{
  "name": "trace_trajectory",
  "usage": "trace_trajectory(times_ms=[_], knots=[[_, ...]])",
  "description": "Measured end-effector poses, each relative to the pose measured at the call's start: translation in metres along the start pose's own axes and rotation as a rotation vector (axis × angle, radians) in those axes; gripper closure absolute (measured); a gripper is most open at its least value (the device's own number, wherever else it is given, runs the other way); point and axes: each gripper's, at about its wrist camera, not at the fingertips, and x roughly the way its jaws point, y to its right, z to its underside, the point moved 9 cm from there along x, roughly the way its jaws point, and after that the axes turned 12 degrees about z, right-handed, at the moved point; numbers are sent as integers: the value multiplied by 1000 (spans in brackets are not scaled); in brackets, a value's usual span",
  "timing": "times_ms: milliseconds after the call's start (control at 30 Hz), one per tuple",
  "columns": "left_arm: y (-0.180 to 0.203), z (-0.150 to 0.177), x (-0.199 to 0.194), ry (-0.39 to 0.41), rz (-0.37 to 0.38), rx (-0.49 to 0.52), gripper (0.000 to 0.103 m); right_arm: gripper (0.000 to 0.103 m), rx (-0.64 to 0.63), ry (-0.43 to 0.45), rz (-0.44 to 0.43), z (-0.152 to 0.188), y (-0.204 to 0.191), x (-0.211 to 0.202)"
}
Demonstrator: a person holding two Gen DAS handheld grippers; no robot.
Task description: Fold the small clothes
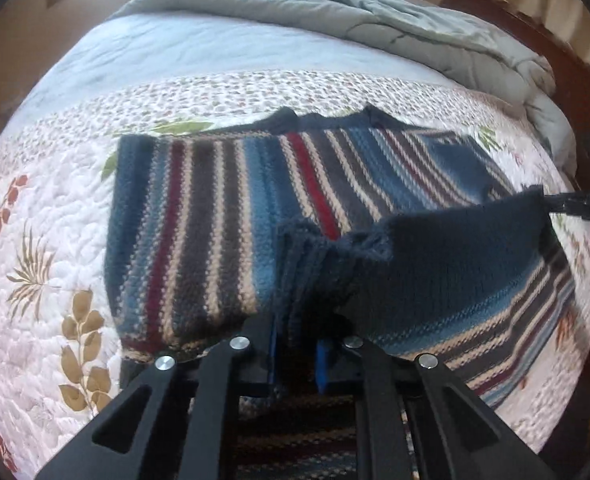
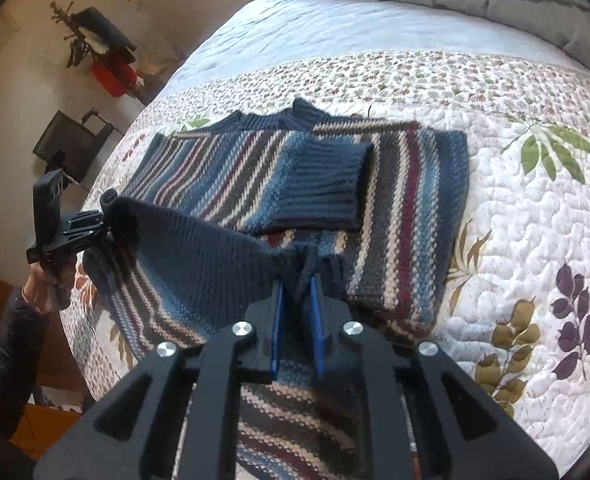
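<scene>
A striped knit sweater (image 1: 215,208) in blue, grey, cream and red lies flat on the quilted bed, collar at the far side. One sleeve is folded across its body, with the navy cuff (image 2: 323,184) on top. The navy bottom hem (image 2: 199,256) is lifted off the bed and stretched between both grippers. My left gripper (image 1: 297,332) is shut on a bunched hem corner; the right wrist view shows it at the left (image 2: 95,220). My right gripper (image 2: 297,292) is shut on the other hem corner and appears at the right edge of the left wrist view (image 1: 563,204).
The floral quilt (image 1: 55,240) covers the near half of the bed. A grey comforter (image 1: 415,28) is bunched at the far end against a wooden headboard (image 1: 535,40). Left of the bed stand a black case (image 2: 71,148) and a red box (image 2: 111,76). A dark sleeve (image 2: 7,352) holds the left gripper.
</scene>
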Motion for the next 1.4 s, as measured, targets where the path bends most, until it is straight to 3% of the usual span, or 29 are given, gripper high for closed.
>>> trace_trajectory(times_ms=[233,500,600,733,833,900,933,1000,1167,1400], knots=[[21,-50,-36,81,-31,67,89,92,18,84,21,-41,2,-30],[-16,-116,-32,158,-121,-23,89,92,117,141,116,-122,25,-10],[-39,-125,-12,137,-163,-80,88,92,179,128,116,-147,36,16],[-69,-106,21,38,-186,-186,87,92,185,76,157,-161,35,57],[-85,-89,33,-5,-240,-207,70,84,162,30,238,-156,37,88],[-97,-82,33,-22,-320,-190,55,65,178,-8,302,-147,48,104],[-102,-78,29,-17,-343,-179,52,61,198,-29,339,-140,57,110],[-106,-72,21,-2,-327,-202,40,62,222,-31,324,-131,66,111],[-118,-39,-7,-21,-227,-306,38,61,226,-12,263,-110,83,77],[-106,9,-41,-29,-196,-345,34,61,111,-93,247,-37,74,24]])
